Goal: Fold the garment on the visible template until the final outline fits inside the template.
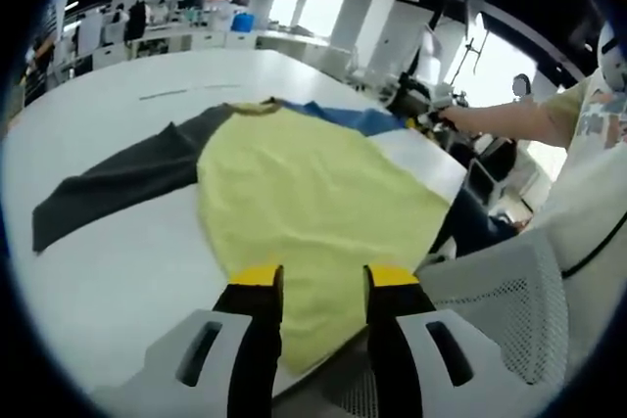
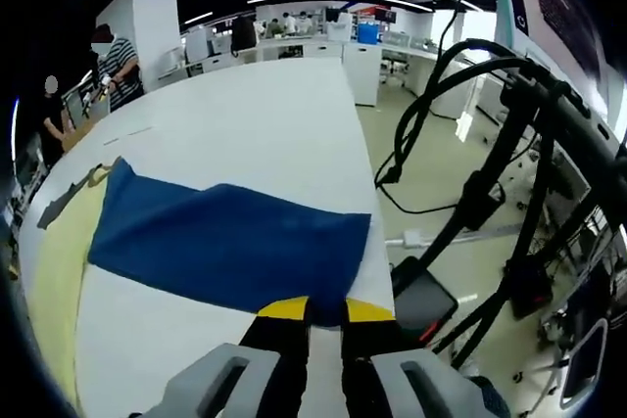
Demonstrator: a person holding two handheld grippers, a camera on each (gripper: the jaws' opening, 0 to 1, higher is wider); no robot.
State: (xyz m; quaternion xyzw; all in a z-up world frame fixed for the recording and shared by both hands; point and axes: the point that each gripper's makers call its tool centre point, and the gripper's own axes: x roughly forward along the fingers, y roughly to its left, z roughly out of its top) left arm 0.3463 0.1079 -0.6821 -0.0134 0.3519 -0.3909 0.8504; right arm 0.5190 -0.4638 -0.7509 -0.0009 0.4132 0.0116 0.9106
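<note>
A garment lies spread flat on the white table. Its body is yellow, one sleeve is dark grey and the other is blue. My left gripper is open at the near table edge, and the yellow hem lies between its jaws. In the right gripper view the blue sleeve stretches across the table, with the yellow body to its left. My right gripper is shut on the blue sleeve's end at the table edge. It also shows in the left gripper view, beside that sleeve.
A grey mesh chair stands by the table edge near my left gripper. Black cables and stands crowd the floor to the right of the table. People stand at the far left. A person's arm reaches in from the right.
</note>
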